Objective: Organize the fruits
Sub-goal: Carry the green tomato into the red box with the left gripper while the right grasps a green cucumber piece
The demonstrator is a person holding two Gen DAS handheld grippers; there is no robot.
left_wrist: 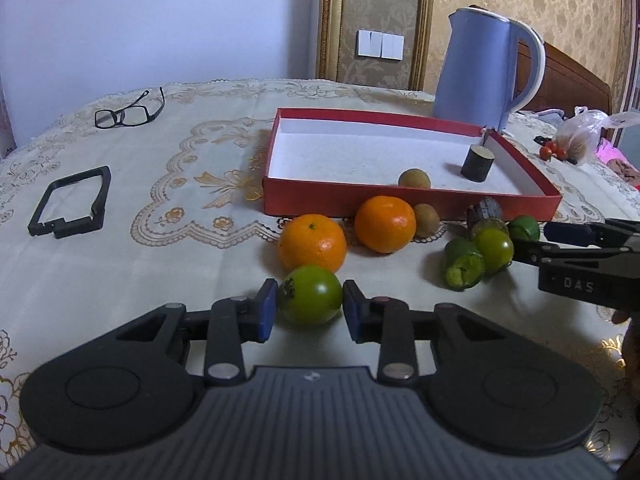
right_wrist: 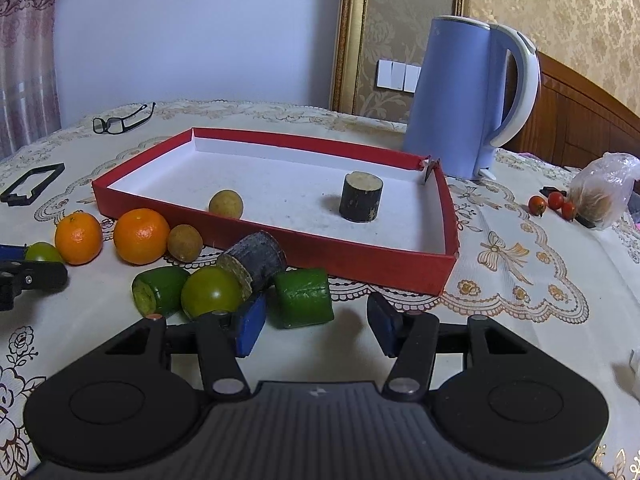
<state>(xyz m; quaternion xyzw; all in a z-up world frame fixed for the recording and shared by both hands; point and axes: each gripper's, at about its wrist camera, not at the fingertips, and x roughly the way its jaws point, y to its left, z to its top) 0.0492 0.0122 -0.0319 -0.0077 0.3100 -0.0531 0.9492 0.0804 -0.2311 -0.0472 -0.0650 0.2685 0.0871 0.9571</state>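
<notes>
Left claw point(left_wrist: 310, 307), low centre: pads pinch a green fruit point(left_wrist: 310, 296) on the table point(left_wrist: 160, 272). Right claw point(right_wrist: 316, 326): jaws half-spread, holding nothing, a cut green piece point(right_wrist: 304, 298) just ahead. Beyond lie two oranges point(left_wrist: 312, 242) and the red tray point(left_wrist: 400, 200).

My left gripper point(left_wrist: 310, 310) sits low and near, angled downward toward the tabletop, its two blue pads point(left_wrist: 267, 311) closed in on either side of a green round fruit point(left_wrist: 311, 295) and touching it. My right gripper point(right_wrist: 316, 326) also tilts downward, off to the right; its jaws stand apart with bare cloth between them, gripping nothing. From my left wrist camera I see the right gripper's black fingers reaching in from the right edge.
</notes>
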